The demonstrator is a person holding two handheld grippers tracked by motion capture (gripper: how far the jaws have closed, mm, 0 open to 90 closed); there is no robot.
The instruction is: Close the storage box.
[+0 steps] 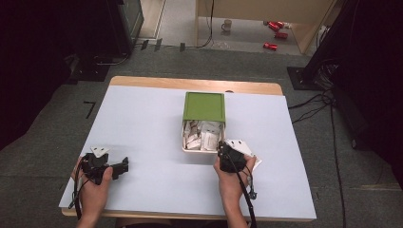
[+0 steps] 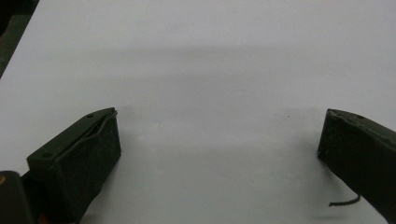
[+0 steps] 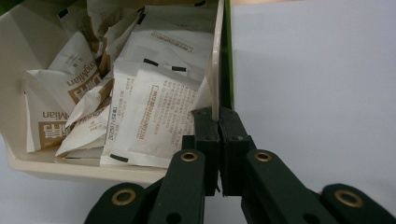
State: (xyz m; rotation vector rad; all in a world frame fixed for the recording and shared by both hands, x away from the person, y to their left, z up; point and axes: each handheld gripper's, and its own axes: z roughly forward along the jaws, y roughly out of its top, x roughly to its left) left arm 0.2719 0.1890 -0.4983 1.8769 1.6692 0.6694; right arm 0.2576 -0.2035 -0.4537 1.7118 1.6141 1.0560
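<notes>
Your right gripper (image 3: 218, 122) clamps the drawer (image 3: 216, 56) wall beside the packets (image 3: 154, 102); your left gripper (image 2: 219, 140), away from the drawer, has its jaws apart.

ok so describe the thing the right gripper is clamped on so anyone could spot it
On the white table, look at the centre: a cream drawer pulled out of a green box. The right gripper pinches its side wall; it alone is full of white-and-brown sachets.

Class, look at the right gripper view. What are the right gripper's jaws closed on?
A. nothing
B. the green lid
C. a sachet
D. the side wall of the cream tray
D: the right gripper pinches the thin cream tray wall, with sachets lying inside it.
</notes>
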